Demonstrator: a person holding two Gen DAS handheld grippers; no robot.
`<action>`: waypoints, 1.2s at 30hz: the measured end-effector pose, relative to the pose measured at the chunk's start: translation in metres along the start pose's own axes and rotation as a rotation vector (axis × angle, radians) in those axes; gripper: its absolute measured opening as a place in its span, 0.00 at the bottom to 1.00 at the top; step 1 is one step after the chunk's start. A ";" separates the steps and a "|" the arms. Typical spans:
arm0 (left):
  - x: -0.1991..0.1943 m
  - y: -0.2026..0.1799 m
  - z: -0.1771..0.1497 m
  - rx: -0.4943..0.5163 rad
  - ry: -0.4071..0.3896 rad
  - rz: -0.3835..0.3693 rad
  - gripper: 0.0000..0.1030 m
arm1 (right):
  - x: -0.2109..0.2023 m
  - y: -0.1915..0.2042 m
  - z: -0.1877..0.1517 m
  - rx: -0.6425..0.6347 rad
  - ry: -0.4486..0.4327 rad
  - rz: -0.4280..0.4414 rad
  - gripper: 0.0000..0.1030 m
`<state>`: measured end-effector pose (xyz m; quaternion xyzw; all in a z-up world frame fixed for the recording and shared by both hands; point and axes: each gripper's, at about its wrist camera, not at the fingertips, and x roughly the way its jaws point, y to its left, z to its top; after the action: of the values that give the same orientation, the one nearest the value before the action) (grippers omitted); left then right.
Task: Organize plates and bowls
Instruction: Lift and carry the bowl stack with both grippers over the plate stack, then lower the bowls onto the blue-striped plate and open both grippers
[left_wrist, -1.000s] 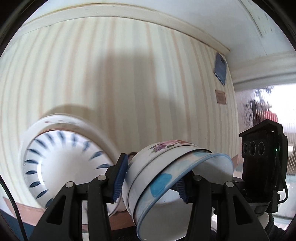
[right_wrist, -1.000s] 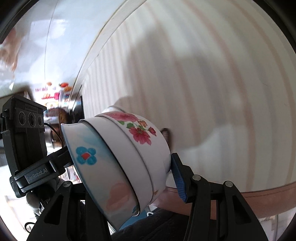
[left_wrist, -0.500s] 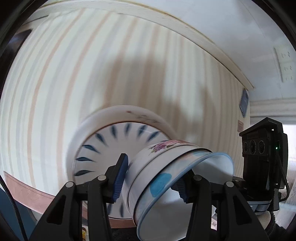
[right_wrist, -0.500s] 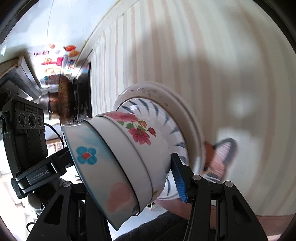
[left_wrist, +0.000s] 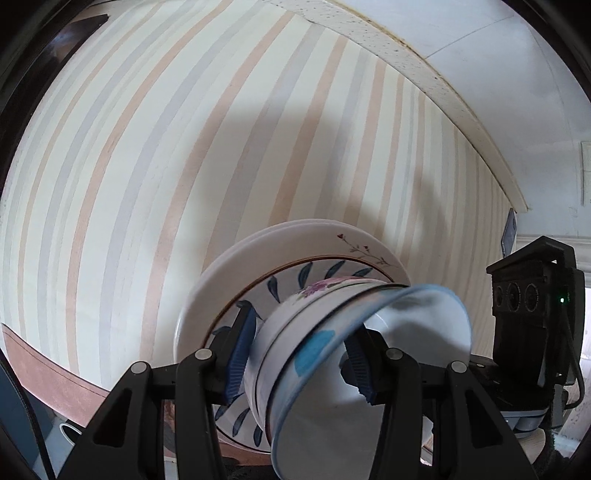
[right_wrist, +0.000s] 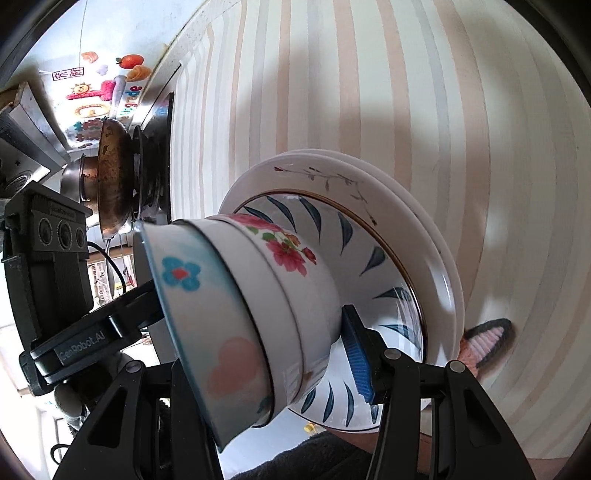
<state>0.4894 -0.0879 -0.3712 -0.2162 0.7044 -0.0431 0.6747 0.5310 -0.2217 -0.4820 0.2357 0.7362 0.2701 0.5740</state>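
A stack of three nested bowls (left_wrist: 332, 350) is gripped from opposite sides by both grippers. The outer bowl is blue-rimmed and the bottom one is flowered. In the left wrist view my left gripper (left_wrist: 299, 360) is shut on the stack, with the right gripper's body (left_wrist: 532, 325) beyond it. In the right wrist view my right gripper (right_wrist: 258, 369) is shut on the same bowl stack (right_wrist: 251, 302), its left finger hidden behind it. The stack's base sits over a blue-leaf dish (right_wrist: 373, 258) on top of white plates (right_wrist: 406, 192). Whether bowl and dish touch is unclear.
Everything rests on a striped tablecloth (left_wrist: 147, 184) with a brown border (left_wrist: 48, 376). A wok (right_wrist: 114, 173) on a stove stands at the cloth's far left edge. A pink cat-shaped mat (right_wrist: 484, 343) lies beside the plates. The left gripper's body (right_wrist: 55, 258) shows at left.
Both grippers carried the bowl stack across the cloth. The plate pile moved from the side of the view to directly behind the bowls and now looks much closer.
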 end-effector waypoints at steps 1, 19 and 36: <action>0.000 0.000 0.000 -0.001 -0.001 -0.002 0.44 | 0.000 -0.001 0.000 0.000 -0.001 0.000 0.51; -0.005 -0.006 -0.009 0.046 -0.018 0.039 0.44 | -0.011 0.003 -0.009 -0.022 -0.026 -0.079 0.51; -0.076 -0.019 -0.051 0.117 -0.263 0.220 0.49 | -0.089 0.054 -0.072 -0.200 -0.297 -0.363 0.73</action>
<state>0.4439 -0.0893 -0.2894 -0.1019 0.6257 0.0187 0.7731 0.4830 -0.2487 -0.3679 0.0788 0.6437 0.1962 0.7355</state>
